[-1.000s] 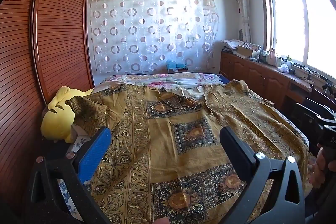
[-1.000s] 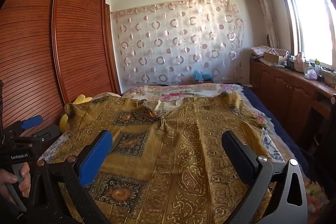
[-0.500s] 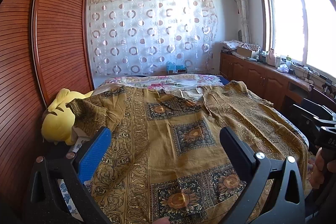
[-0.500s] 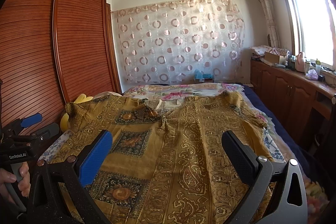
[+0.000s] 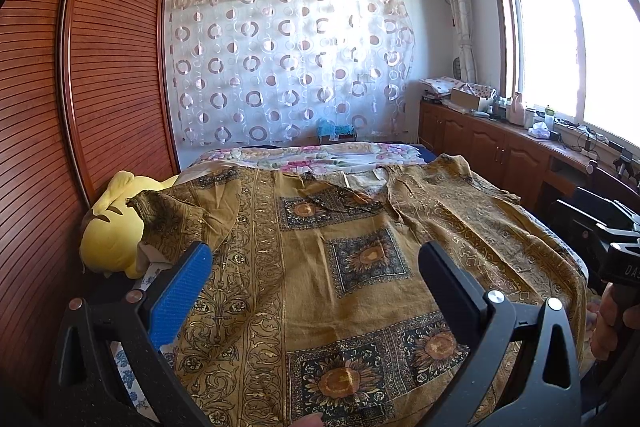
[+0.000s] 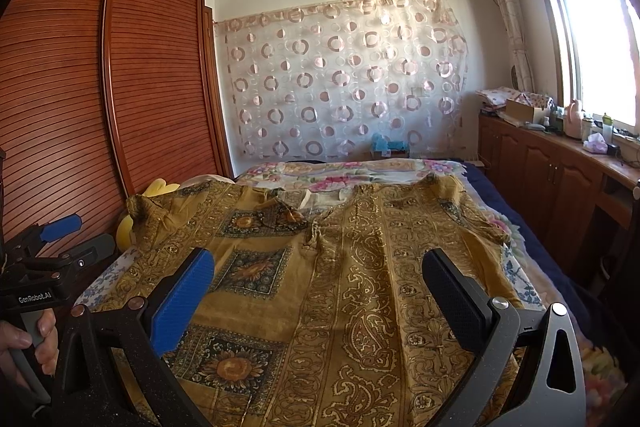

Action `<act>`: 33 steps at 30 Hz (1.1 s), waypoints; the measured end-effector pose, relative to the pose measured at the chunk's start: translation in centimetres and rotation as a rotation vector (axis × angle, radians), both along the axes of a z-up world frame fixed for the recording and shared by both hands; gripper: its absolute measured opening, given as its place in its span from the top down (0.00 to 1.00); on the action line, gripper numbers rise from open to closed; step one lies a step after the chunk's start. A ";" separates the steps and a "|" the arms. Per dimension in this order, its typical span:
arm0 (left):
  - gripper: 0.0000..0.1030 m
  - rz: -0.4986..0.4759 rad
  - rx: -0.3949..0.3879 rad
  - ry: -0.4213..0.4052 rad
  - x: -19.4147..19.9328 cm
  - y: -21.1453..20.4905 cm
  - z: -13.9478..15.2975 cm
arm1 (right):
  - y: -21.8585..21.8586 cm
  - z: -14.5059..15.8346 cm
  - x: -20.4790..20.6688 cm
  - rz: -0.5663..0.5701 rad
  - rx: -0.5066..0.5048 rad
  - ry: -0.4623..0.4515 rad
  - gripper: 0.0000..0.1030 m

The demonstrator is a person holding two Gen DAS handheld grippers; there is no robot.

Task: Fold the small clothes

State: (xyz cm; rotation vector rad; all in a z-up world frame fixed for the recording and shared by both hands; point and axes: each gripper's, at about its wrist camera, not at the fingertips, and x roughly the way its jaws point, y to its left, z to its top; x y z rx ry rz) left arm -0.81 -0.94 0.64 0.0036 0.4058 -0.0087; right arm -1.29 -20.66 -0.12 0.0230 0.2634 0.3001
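Observation:
A mustard-gold patterned garment (image 5: pixel 344 267) (image 6: pixel 352 267) with dark sunflower squares lies spread flat across the bed, collar toward the far end. My left gripper (image 5: pixel 316 259) hovers open above its near left part, nothing between its fingers. My right gripper (image 6: pixel 318 267) hovers open above its near right part, also holding nothing. The left gripper (image 6: pixel 74 239) also shows at the left edge of the right wrist view, held by a hand (image 6: pixel 28 343). The garment's left sleeve (image 5: pixel 168 215) is bunched against a yellow toy.
A yellow plush toy (image 5: pixel 112 231) lies at the bed's left edge beside the wooden wardrobe (image 5: pixel 80 107). A floral bedspread (image 6: pixel 352 175) shows beyond the garment. A wooden cabinet (image 6: pixel 560 171) with clutter runs along the right under the window. A patterned curtain (image 5: pixel 288 67) hangs behind.
Both views have tilted slightly; the garment and both open grippers stay as they were.

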 end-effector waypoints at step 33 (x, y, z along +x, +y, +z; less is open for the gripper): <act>0.00 -0.002 0.006 -0.006 -0.4 -0.4 0.5 | 0.0 0.0 -0.1 0.005 0.002 -0.003 0.00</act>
